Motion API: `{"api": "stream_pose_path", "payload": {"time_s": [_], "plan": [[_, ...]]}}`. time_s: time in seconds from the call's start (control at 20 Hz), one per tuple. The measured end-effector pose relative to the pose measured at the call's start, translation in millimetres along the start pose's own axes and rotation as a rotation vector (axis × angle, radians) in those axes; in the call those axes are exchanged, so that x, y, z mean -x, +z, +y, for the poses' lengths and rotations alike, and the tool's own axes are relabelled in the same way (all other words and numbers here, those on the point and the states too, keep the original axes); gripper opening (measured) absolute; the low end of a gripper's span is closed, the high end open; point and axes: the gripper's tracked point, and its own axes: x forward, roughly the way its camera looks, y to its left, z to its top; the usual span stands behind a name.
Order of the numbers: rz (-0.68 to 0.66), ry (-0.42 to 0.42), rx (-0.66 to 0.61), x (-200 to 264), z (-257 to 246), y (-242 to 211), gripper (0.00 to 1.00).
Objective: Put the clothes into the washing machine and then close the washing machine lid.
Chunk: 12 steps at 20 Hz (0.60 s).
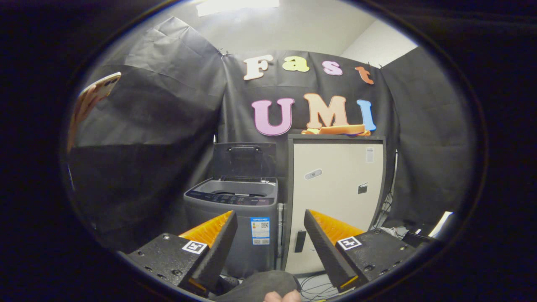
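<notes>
A grey top-loading washing machine [228, 226] stands on the floor against the black cloth wall, beyond my fingers and slightly left. Its dark lid [244, 160] is raised upright at the back, leaving the tub opening [237, 193] uncovered. An orange piece of clothing [335, 130] lies folded on top of the tall cream cabinet [335, 197] right of the machine. My gripper [270, 213] is open, well short of both, with nothing between its fingers.
The cabinet stands tight against the machine's right side. Cables [319, 287] and small dark items [413, 237] lie on the floor to the right. A phone [98, 89] hangs high on the left wall. A dark rounded shape [260, 284] and fingertips [282, 297] sit just below my fingers.
</notes>
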Motion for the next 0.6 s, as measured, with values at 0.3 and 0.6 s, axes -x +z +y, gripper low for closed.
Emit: {"api": "stream_pose_path", "payload": {"time_s": [0.3,0.6], "plan": [[-0.01,-0.011,0.015,-9,-7,13,0.97],[-0.011,-0.016,0.001,-29,-14,30,0.97]]}}
